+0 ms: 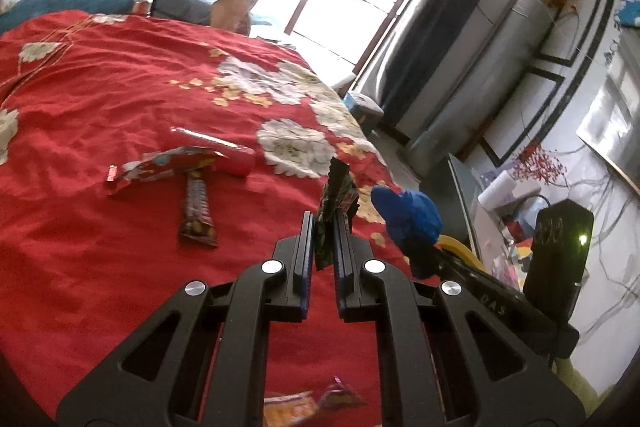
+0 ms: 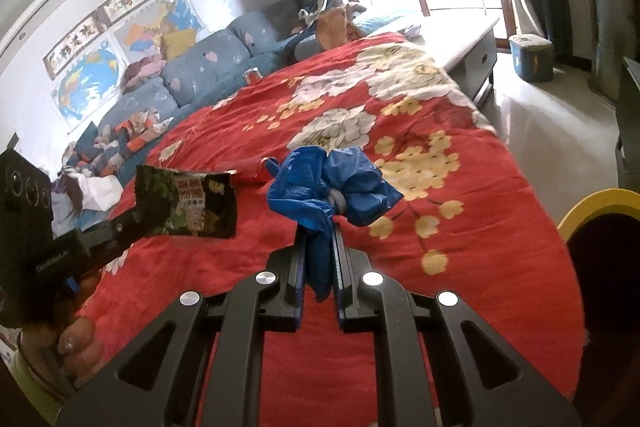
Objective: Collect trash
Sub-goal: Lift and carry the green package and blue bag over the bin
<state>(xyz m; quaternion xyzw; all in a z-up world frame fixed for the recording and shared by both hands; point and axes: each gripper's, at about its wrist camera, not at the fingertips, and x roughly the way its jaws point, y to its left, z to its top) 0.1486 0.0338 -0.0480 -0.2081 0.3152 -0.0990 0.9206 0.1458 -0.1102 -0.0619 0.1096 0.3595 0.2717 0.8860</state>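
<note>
My left gripper (image 1: 325, 217) is shut on a dark green snack wrapper (image 1: 336, 199), held upright above the red floral bedspread (image 1: 120, 87); the same wrapper (image 2: 188, 203) shows at the left of the right wrist view. My right gripper (image 2: 319, 227) is shut on a crumpled blue plastic bag (image 2: 332, 183), which also appears in the left wrist view as a blue bag (image 1: 408, 215) at the right. On the bedspread lie a red-and-silver wrapper (image 1: 160, 167), a dark bar wrapper (image 1: 199, 211), a red tube-like item (image 1: 224, 147) and a wrapper (image 1: 312, 397) under the left gripper.
A blue sofa (image 2: 192, 75) with pillows and clothes runs along the far side of the bed. A yellow-rimmed bin (image 2: 600, 211) sits at the right edge, near the floor. A red can (image 2: 252, 75) stands at the bed's far edge. A person's hand (image 2: 76, 347) holds the left gripper.
</note>
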